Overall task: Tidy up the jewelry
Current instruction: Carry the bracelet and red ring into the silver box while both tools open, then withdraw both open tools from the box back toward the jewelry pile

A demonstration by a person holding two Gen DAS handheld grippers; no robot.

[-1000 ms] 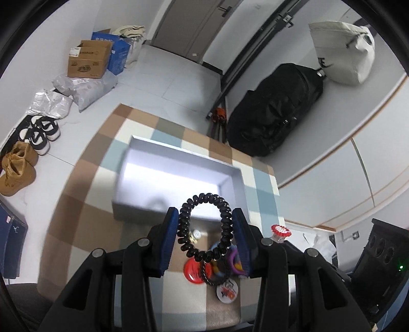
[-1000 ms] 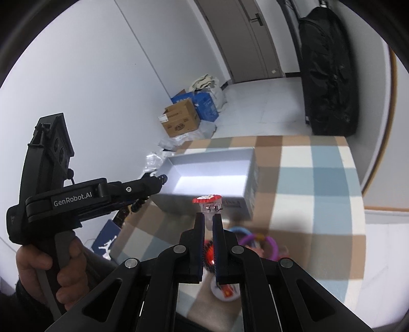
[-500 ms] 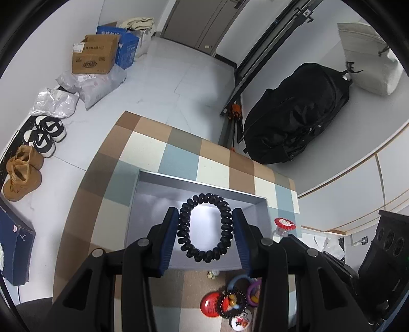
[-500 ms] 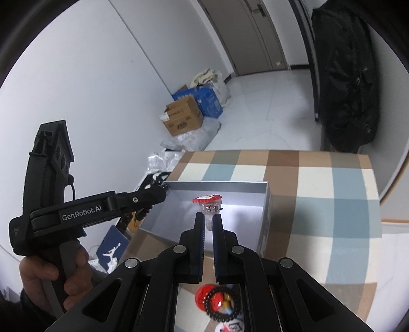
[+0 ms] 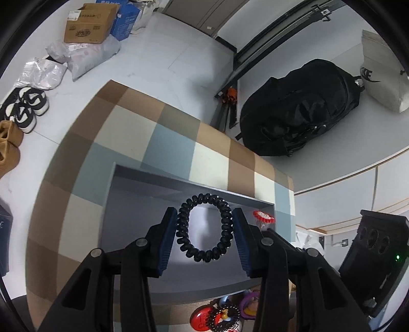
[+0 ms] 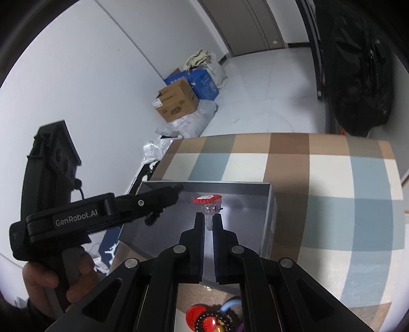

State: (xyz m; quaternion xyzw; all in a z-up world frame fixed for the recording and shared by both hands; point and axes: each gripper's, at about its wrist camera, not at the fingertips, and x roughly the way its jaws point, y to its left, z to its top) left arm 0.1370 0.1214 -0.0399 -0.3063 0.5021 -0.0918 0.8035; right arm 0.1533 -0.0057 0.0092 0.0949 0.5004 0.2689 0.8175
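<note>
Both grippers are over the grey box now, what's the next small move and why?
Probably open the left gripper and let the black coil hair tie drop: it already hangs over the grey box, with the jaws just easing apart.

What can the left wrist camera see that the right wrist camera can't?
Only the left wrist view shows the whole black spiral hair tie held between the left gripper's blue pads, plus shoes on the floor and a white bag.

Only the right wrist view shows the person's hand holding the left gripper's handle.

Both show the grey box on the checked tablecloth, the red-topped clear piece pinched by the right gripper, the cardboard box and the black bag.
</note>
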